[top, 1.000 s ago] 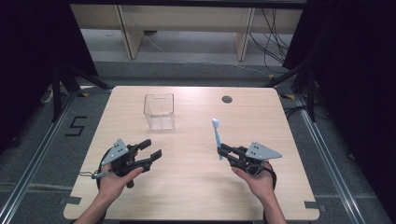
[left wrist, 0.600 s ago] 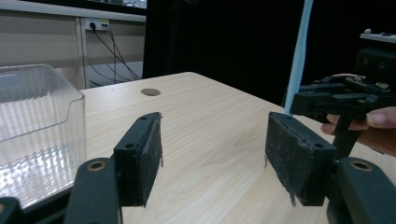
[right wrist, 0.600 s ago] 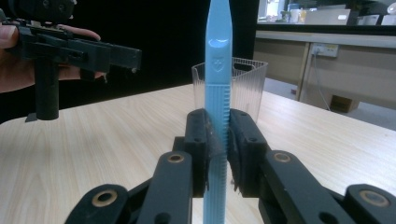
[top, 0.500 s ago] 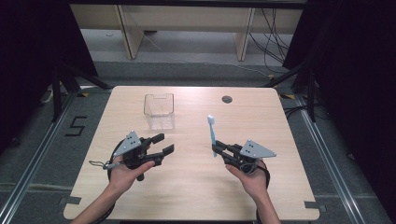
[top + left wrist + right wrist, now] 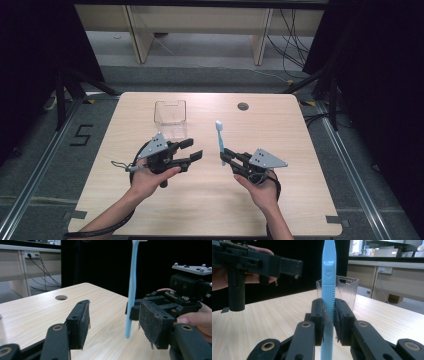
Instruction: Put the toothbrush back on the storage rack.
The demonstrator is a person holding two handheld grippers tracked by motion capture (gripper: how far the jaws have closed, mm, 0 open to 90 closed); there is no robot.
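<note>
Two claws are in play, and the change is on my left side. A second ago my left claw (image 5: 191,149) sat low toward the left edge of the desk (image 5: 310,200); now I have brought it up and inward, so it points across at the toothbrush (image 5: 219,140). Its jaws have just been closing a little, yet they stand apart with nothing between the pads. In the left gripper view the blue handle rises just beyond the gap, not inside it, so no contact yet.

My right claw (image 5: 226,156) has drifted slightly toward the middle as well, and it is clamped on the toothbrush near the lower part of the handle. In the right gripper view the ribbed grip sits squarely between the pads, and the brush stands nearly upright with its white head at the top. The lower end hangs clear above the desk, touching nothing.

I read this as the start of a handover: left claw lining up to take the handle. The clear plastic box (image 5: 170,118) stands upright behind my left claw, toward the far side, and looks to be the likely destination. The toothbrush is well apart from it, so nothing is placed.
</note>
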